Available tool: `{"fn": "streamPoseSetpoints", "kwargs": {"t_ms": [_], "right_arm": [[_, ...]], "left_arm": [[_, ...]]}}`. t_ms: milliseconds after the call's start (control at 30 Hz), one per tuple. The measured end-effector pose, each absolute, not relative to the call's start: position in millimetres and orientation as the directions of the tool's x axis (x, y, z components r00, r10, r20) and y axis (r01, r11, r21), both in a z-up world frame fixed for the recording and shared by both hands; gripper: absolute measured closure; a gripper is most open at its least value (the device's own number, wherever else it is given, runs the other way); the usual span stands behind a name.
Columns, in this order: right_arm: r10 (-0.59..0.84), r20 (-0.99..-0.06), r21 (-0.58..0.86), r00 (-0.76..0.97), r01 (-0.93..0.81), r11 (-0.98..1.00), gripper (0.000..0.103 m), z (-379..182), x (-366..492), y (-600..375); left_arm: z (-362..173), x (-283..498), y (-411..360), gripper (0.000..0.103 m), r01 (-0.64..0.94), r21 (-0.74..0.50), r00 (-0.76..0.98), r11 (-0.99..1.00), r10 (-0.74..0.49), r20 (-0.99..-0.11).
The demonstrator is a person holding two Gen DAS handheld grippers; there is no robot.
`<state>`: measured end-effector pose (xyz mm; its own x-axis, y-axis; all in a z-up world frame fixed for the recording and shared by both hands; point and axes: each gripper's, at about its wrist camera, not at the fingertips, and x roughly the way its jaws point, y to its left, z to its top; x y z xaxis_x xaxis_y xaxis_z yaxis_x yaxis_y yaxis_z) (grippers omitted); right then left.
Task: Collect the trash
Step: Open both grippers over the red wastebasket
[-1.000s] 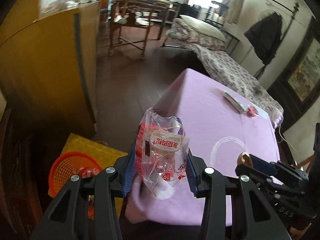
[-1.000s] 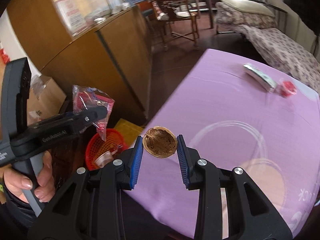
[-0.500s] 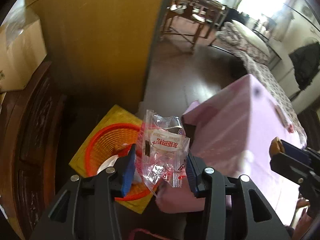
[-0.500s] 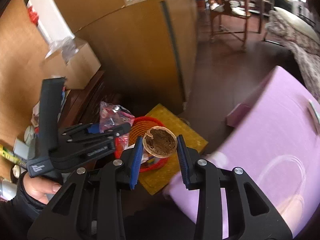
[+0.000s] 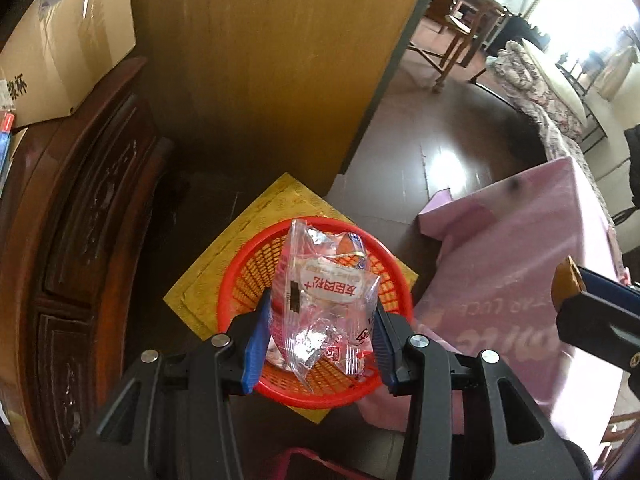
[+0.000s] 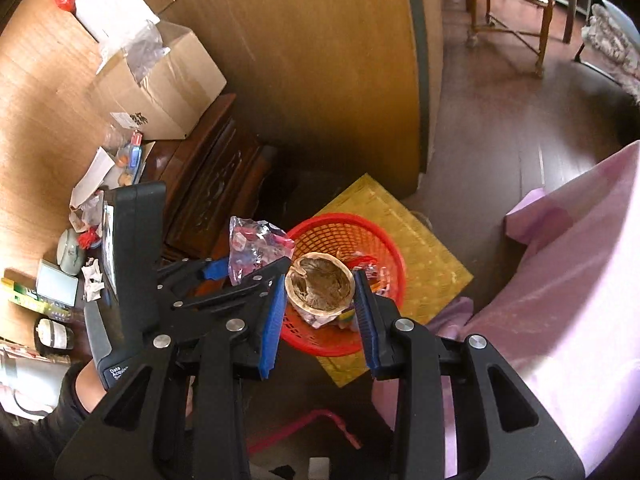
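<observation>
Both grippers now over basket [image 5: 392, 280], contents largely hidden.

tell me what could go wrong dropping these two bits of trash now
The left gripper holds a light plastic wrapper over the red basket; released, it may drift past the rim. The right gripper holds a walnut shell close beside the left gripper, so the two could knock together. The shell might bounce out onto the yellow mat.

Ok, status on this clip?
Left gripper shut on wrapper, right gripper shut on shell. Both over the basket. Nothing in the way.
</observation>
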<state>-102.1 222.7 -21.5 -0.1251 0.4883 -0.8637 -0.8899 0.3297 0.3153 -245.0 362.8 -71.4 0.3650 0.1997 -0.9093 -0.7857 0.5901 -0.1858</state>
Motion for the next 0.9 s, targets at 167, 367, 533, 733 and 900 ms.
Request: {"fn": "streamPoseSetpoints", "kwargs": {"t_ms": [167,367,533,733,900], "right_arm": [[0.461,-0.877,0.312,-0.138,-0.892,0.326,0.068,-36.0,-106.6,233.3],[0.454,-0.879,0.322,-0.148,-0.886,0.334,0.058,-48.7,-105.6,245.7],[0.461,-0.878,0.330,-0.130,-0.862,0.385,0.042,-54.3,-93.6,244.2],[0.475,-0.876,0.301,-0.087,-0.868,0.396,0.042,-44.2,-82.4,228.7],[0.496,-0.867,0.292,-0.055,-0.862,0.415,0.042,-32.8,-70.1,209.2]], "left_arm": [[-81.5,-248.0,371.3,0.058,-0.803,-0.185,0.353,0.567,0.202,-0.914],[-90.0,-249.0,376.4,0.043,-0.825,-0.173,0.323,0.538,0.197,-0.926],[-91.4,-250.3,378.3,0.038,-0.835,-0.152,0.297,0.529,0.202,-0.933],[-84.9,-246.9,373.8,0.038,-0.833,-0.144,0.295,0.534,0.208,-0.933],[-72.9,-234.4,362.4,0.038,-0.816,-0.137,0.306,0.562,0.218,-0.927]]}}
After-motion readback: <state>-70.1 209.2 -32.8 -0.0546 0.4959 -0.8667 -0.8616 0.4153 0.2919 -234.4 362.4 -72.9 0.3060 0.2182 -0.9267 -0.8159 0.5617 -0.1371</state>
